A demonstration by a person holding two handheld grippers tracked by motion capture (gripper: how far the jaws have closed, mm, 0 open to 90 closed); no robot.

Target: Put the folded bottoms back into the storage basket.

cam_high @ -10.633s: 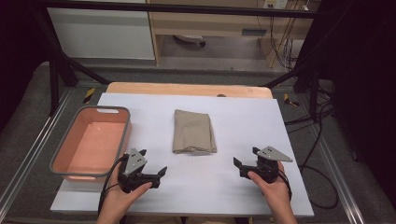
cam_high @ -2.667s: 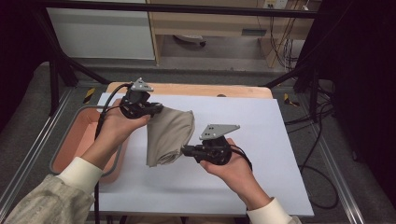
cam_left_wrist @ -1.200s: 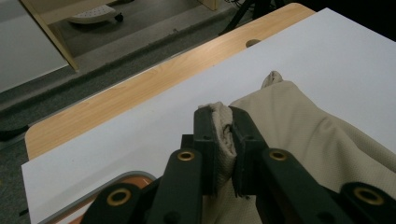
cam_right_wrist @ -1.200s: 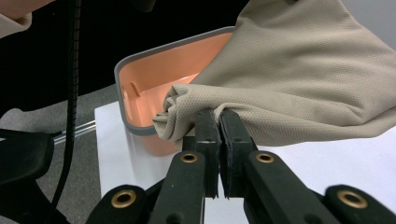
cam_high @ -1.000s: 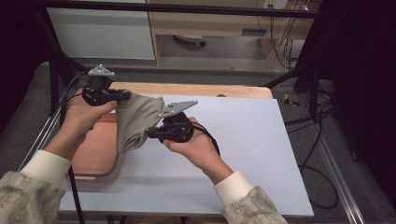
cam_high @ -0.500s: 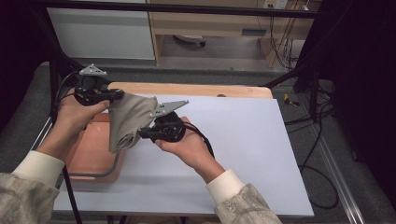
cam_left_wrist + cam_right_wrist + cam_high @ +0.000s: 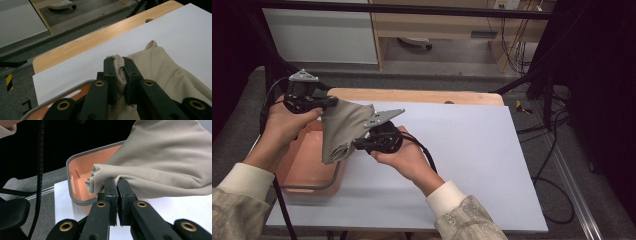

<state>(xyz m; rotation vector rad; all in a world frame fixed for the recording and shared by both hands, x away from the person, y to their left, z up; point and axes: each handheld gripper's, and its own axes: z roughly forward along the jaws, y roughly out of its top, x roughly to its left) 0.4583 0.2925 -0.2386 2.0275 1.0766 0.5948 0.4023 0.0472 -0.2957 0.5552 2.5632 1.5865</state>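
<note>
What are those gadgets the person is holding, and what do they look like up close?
Each is a black handheld gripper: left gripper, right gripper. Both have two black jaws with brass-coloured pivot rivets, a grey three-cornered plate on top, and a trailing black cable. The person wears light patterned sleeves with white cuffs.

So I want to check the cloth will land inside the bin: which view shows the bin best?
The high view: the salmon bin lies open with its grey rim, the beige cloth hanging over its right edge. The right gripper view shows one corner behind the cloth; the left gripper view, just a rim sliver.
</note>
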